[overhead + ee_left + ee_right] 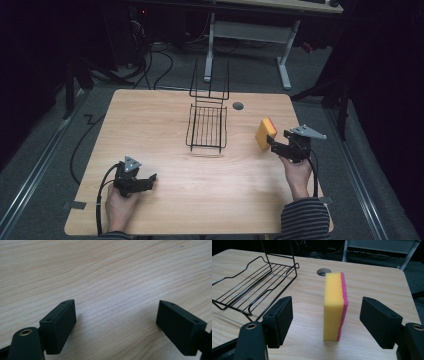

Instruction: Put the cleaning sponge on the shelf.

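A yellow sponge with a pink scouring side stands on edge on the wooden table, right of centre. My right gripper is open around it. In the right gripper view the sponge stands upright between the two jaws with a gap on each side. A black wire rack sits at the table's middle back, and the same rack appears to the sponge's left. My left gripper rests open near the front left, with bare wood between its jaws.
A round cable hole lies in the table right of the rack. Behind the table stand a white desk frame and cables on a dark floor. The person's right sleeve is striped.
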`<state>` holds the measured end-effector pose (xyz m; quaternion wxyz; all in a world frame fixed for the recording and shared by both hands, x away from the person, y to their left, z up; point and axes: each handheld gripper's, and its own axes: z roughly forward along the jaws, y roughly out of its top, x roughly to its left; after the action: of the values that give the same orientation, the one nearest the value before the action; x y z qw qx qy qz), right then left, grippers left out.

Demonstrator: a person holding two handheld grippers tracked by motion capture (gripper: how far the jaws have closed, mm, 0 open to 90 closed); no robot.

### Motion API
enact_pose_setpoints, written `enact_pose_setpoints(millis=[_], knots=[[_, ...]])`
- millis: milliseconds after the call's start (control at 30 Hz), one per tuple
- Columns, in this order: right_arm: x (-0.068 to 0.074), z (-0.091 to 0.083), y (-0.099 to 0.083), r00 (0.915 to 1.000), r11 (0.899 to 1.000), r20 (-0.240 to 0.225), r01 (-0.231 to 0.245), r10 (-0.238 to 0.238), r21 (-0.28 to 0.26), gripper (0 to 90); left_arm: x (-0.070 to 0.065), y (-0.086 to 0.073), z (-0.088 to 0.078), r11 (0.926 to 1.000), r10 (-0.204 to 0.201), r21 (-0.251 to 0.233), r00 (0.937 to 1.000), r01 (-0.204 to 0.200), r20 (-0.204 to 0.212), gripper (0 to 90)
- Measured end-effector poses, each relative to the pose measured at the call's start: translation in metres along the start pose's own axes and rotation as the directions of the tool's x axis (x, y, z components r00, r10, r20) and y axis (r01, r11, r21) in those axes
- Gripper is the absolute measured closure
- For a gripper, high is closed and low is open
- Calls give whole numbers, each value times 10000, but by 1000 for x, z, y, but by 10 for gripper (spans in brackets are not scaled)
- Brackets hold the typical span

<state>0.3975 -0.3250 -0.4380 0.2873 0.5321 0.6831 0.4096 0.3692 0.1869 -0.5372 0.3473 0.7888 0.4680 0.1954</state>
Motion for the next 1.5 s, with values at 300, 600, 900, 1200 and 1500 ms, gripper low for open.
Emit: enact_pose_setpoints(millis=[300,600,900,1200,1500], knots=[[-6,14,3,9994,9994,-105,-340,340,-37,269,0,0,0,10000,0,0,10000,0,2,169],[-9,35,0,9993,9989,63,-371,369,296,286,0,0,0,10000,2,2,10000,-2,4,169],[-14,50,-5,9988,9974,169,-469,461,550,328,0,0,0,10000,1,1,10000,-1,4,169],[-15,61,-10,9979,9953,356,-563,536,784,354,0,0,0,10000,3,2,10000,-3,4,169],[-16,70,-14,9976,9933,205,-679,662,940,408,0,0,0,10000,4,1,10000,-4,5,168]])
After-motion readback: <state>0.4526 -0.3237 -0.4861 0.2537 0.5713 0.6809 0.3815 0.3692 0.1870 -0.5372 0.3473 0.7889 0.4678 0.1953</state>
